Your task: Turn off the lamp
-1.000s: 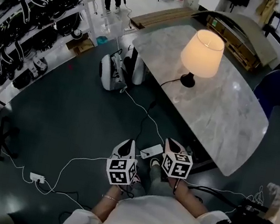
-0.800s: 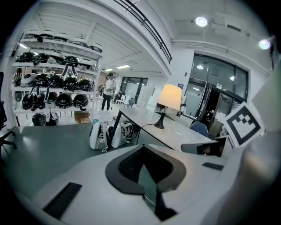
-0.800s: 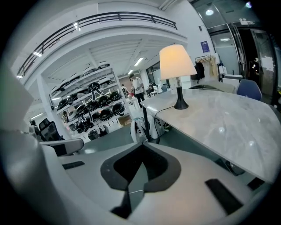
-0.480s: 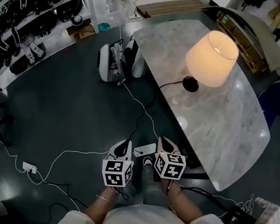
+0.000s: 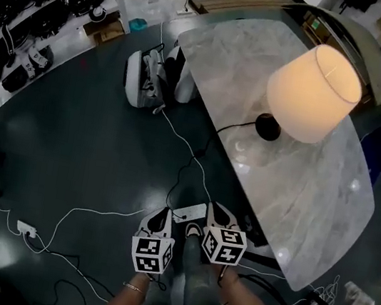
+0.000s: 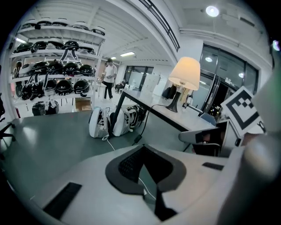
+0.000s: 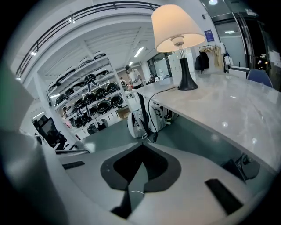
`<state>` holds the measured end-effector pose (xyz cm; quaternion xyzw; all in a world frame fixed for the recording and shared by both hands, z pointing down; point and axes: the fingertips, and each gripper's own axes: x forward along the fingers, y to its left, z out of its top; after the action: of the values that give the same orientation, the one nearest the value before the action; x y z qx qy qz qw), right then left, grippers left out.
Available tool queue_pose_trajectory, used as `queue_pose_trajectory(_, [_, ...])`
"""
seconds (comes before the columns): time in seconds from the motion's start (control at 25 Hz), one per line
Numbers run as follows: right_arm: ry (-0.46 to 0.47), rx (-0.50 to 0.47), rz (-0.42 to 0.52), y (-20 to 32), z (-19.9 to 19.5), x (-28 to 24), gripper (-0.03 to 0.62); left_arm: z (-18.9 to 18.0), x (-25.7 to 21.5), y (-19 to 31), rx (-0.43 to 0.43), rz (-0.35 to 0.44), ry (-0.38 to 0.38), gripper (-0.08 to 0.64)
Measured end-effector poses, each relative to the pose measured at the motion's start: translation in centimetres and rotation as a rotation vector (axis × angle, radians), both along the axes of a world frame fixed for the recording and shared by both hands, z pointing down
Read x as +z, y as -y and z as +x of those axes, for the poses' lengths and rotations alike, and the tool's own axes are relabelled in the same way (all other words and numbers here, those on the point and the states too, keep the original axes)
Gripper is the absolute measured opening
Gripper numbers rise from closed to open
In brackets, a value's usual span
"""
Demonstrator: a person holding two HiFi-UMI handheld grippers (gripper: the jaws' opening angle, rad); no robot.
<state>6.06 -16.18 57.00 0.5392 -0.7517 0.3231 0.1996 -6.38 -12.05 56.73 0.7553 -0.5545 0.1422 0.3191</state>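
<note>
The lit lamp with cream shade and black base now looms nearer than before, standing on the grey marble tabletop. The left gripper and right gripper hang low, well apart from it, jaws pressed together and empty, presumably just carried during the approach.

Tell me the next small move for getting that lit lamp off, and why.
Probably ease the right gripper forward to the white power strip on the floor ahead of it. The lamp on the marble table is lit, its black cord drops off the table edge toward that strip, and this gripper is shut and empty. No switch shows, so that is a guess.
</note>
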Motion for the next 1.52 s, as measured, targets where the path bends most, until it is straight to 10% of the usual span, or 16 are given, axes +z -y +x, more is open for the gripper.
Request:
queue_pose_trajectory(0.6, [-0.03, 0.037, -0.064, 2.3, 1.6, 16.2, -0.002, 1.5, 16.6, 0.4, 0.026, -0.112, -0.017, 0.008])
queue_pose_trajectory(1.52, [0.063, -0.002, 0.08, 16.4, -0.9, 18.2, 0.095, 0.9, 21.6, 5.4, -0.007, -0.149, -0.022, 0.008])
